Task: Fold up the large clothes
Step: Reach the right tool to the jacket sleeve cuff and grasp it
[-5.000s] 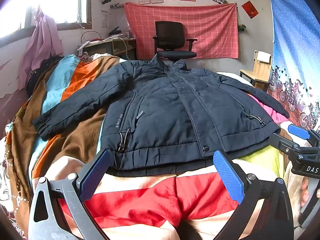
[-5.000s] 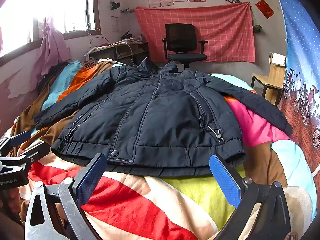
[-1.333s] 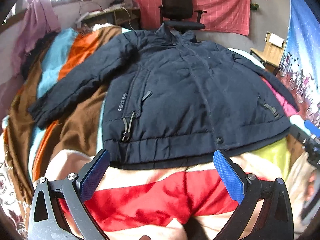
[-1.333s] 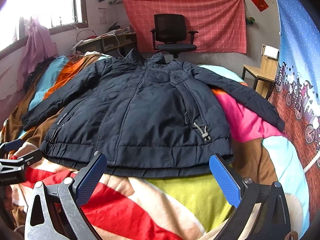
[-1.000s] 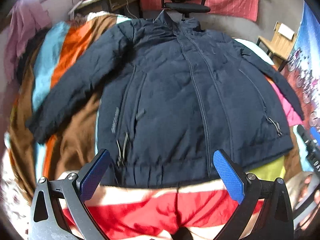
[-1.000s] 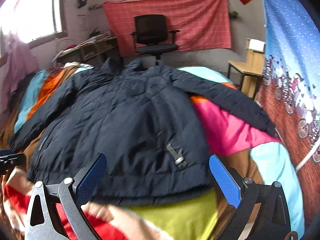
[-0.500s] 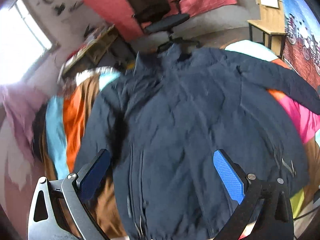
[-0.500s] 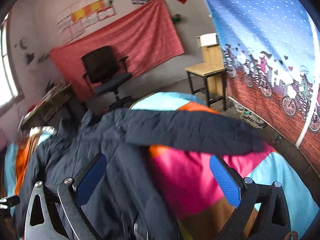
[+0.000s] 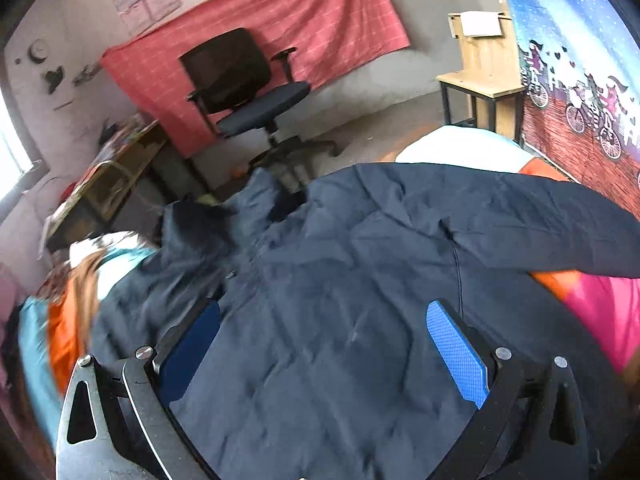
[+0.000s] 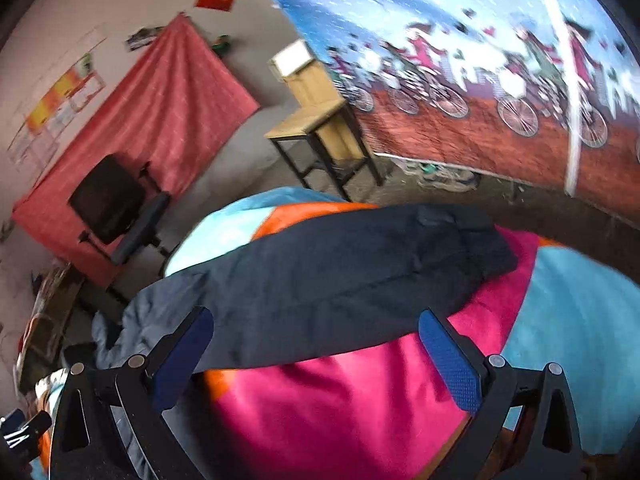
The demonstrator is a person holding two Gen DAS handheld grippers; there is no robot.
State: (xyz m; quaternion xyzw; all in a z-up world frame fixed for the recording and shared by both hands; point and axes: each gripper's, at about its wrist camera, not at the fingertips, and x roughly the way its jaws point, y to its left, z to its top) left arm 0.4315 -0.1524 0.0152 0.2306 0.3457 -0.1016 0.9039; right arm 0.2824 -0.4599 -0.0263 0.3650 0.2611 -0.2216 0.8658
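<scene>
A large dark navy padded jacket (image 9: 340, 300) lies flat, front up, on a bed covered by a colourful blanket (image 10: 360, 400). My left gripper (image 9: 324, 344) is open and empty above the jacket's chest, with the collar (image 9: 256, 196) ahead of it. My right gripper (image 10: 316, 356) is open and empty above the jacket's right sleeve (image 10: 360, 256), which stretches out over the pink and blue blanket to its cuff (image 10: 480, 236). A small part of the left gripper (image 10: 20, 428) shows at the lower left of the right wrist view.
A black office chair (image 9: 248, 92) stands past the head of the bed before a red wall cloth (image 9: 260, 28). A wooden stool (image 10: 320, 120) stands by a blue bicycle-print curtain (image 10: 480, 60) on the right. A cluttered desk (image 9: 104, 172) is at the left.
Both grippers have moved forward from the jacket's hem. The left now hovers over the chest near the collar; the right has swung right over the outstretched sleeve. Both stay open.
</scene>
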